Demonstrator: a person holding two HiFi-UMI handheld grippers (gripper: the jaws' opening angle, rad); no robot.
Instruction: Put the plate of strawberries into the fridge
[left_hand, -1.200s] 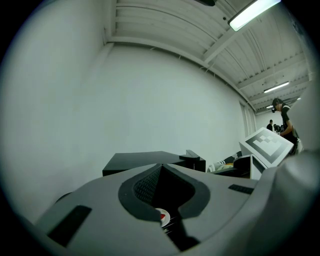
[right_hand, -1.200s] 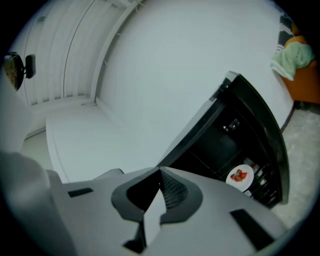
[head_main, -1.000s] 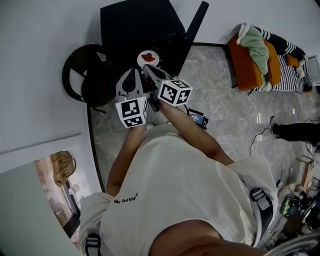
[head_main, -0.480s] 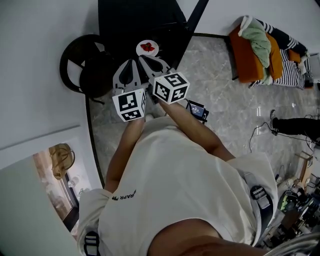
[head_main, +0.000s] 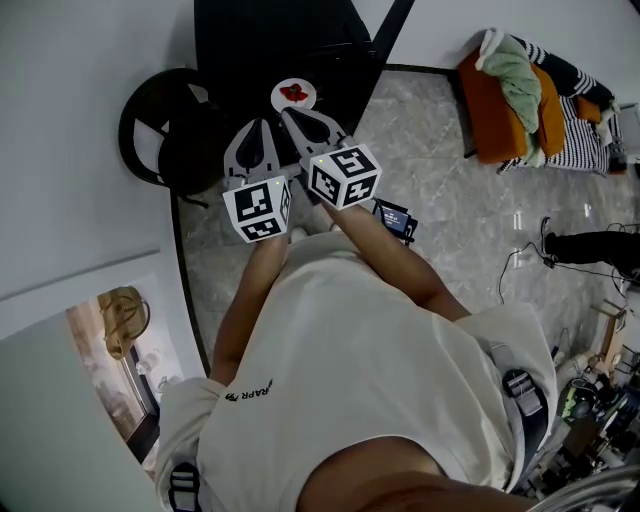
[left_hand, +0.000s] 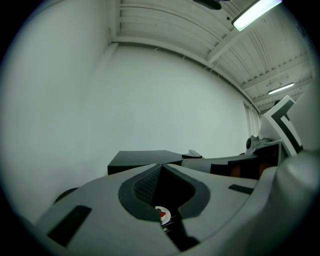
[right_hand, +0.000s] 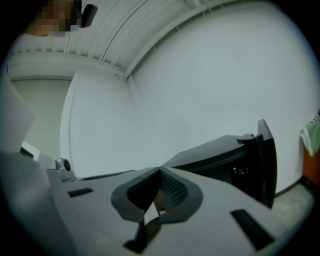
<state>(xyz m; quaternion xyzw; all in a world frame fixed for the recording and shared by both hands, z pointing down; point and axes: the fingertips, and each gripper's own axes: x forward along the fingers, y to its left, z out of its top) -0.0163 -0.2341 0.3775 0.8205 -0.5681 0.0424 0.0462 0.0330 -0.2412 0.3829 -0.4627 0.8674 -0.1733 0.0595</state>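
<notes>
A small white plate with red strawberries (head_main: 294, 93) sits low down against the dark open front of the black fridge (head_main: 270, 40); what it rests on is hidden in shadow. The fridge door (head_main: 395, 40) stands swung wide open at the right. My right gripper (head_main: 285, 112) is shut and empty, its tips just short of the plate in the head view. My left gripper (head_main: 254, 121) hangs beside it, also shut and empty. In the left gripper view the plate (left_hand: 162, 214) shows small and far, below the shut left gripper (left_hand: 161, 165). The right gripper (right_hand: 160, 170) faces the fridge (right_hand: 220, 150).
A round black chair (head_main: 165, 125) stands left of the fridge against the white wall. An orange sofa with clothes (head_main: 510, 110) is at the far right. A small black device (head_main: 395, 220) and cables (head_main: 530, 270) lie on the marble floor.
My right gripper has rolled a little about its own axis. Both grippers stay shut in front of the fridge, and the plate keeps its place against it.
</notes>
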